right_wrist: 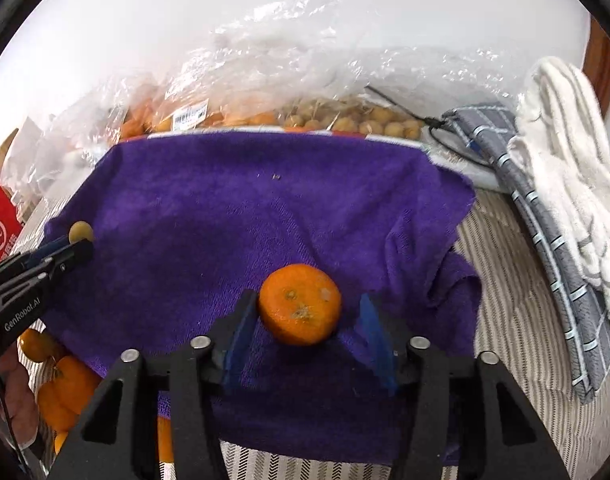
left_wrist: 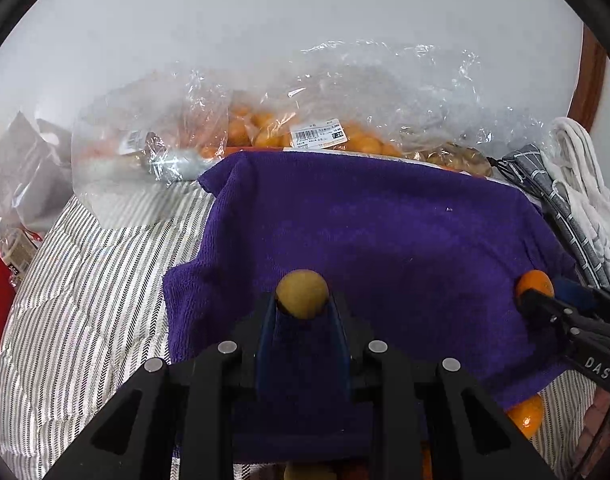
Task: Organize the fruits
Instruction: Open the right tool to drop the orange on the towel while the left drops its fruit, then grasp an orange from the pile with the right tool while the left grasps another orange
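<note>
Placement step, fruit going onto the purple towel (right_wrist: 265, 208). Left gripper (left_wrist: 303, 300) clenched on a small yellow-brown round fruit (left_wrist: 302, 294), low over the towel's near-left part. Right gripper (right_wrist: 305, 320) released, jaws parted around a mandarin (right_wrist: 300, 309) resting on the towel's near middle; blue pad (right_wrist: 371, 320) clear of peel. Next, probably: back right out without nudging it, then set the small fruit down apart.

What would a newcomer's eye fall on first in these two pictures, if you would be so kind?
First, the purple towel spread over the striped bedding. On it sits a mandarin orange between the open right tongs, while the left tongs pinch a small yellowish round fruit. Behind the towel lie clear plastic bags of fruit.
</note>
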A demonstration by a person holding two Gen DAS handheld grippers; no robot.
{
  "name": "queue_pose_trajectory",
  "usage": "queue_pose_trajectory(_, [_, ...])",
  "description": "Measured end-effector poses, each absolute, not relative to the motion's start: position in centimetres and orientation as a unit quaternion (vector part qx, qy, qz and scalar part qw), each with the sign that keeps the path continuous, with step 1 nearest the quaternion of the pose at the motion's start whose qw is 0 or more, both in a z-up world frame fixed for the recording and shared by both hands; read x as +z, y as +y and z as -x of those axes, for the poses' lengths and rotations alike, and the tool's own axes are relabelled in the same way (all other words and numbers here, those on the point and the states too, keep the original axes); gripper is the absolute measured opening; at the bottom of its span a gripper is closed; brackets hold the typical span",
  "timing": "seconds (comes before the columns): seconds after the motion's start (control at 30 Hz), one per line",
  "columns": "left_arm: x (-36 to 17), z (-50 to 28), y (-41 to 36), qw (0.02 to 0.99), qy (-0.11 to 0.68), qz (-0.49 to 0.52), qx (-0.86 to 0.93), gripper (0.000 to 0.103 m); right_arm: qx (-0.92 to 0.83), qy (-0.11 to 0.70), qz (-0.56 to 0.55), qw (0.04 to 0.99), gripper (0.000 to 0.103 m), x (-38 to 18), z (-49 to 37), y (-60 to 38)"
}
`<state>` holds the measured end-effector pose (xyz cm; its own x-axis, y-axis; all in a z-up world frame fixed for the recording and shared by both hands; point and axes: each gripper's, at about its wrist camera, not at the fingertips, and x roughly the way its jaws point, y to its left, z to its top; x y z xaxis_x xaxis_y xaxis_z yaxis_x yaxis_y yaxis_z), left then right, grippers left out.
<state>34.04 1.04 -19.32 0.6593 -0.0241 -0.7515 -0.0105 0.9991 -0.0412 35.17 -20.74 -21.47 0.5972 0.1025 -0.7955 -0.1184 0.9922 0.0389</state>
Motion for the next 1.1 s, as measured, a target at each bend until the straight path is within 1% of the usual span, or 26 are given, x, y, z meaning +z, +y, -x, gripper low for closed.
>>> queue_pose_trajectory(0.27, [-18.8,-33.7,1.3,0.914,0.402,0.042,-0.021,0.026,0.064,0.417,-0.011,0.907,0.056,-19.9,-34.3,-21.4])
queue_pose_trajectory(0.57, [-17.0,-32.0,1.0,0.938,0.343,0.036,-0.022,0.026,0.071,0.38,-0.031,0.922,0.056,-17.8,-33.3,-22.0])
queue_pose_trajectory(0.73, [-16.1,-31.1,2.5,0.94,0.327,0.093,-0.027,0.026,0.09,0.404,-0.046,0.909,0.05,-17.1,-33.4,-22.1])
queue_pose_trajectory(0.93, [-15.6,-29.9,5.1,0.936,0.324,0.14,-0.021,0.026,0.106,0.404,-0.038,0.908,0.05,-15.8,-32.0,-21.5])
queue_pose_trajectory(1.07, [-16.3,-27.3,6.5,0.932,0.336,0.137,-0.027,0.027,0.127,0.403,-0.038,0.906,0.05,-15.4,-29.7,-20.8])
queue_pose_trajectory(1.1, [-16.5,-26.6,6.7,0.932,0.338,0.126,-0.024,0.03,0.13,0.401,-0.034,0.906,0.05,-15.7,-28.8,-20.6])
